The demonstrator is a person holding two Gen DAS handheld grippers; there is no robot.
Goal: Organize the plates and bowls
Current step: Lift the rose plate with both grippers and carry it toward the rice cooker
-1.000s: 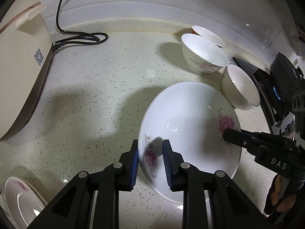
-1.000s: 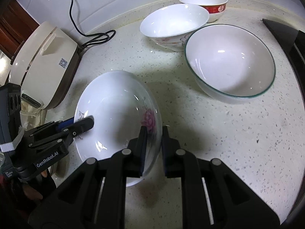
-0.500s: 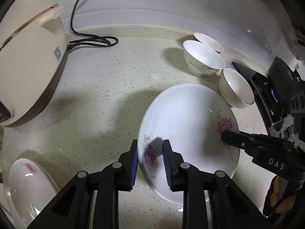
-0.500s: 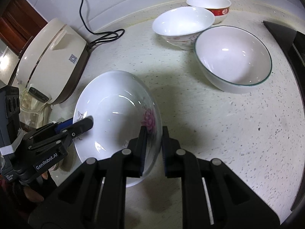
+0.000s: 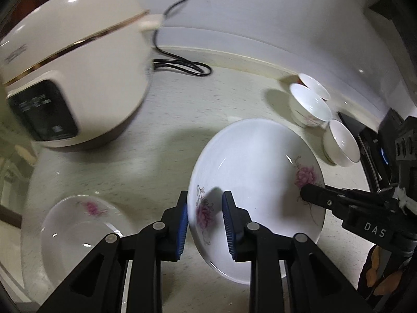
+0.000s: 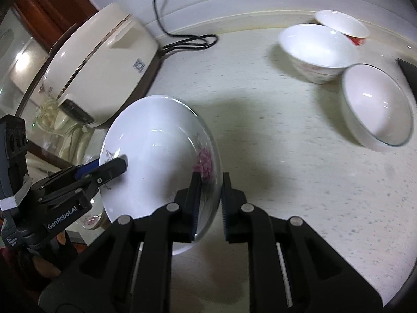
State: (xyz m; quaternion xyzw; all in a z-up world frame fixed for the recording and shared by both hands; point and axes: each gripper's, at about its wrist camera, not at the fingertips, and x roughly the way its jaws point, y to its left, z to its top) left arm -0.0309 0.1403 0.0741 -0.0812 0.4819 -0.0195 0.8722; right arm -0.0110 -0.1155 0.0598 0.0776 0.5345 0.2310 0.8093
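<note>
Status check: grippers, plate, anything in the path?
Left gripper and right gripper both shut on flowered plate rim. Second plate ahead-left; rice cooker close.

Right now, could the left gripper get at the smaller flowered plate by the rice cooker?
Probably not yet: the left gripper is clamped on the big flowered plate's rim. The counter towards the smaller plate looks clear otherwise.
</note>
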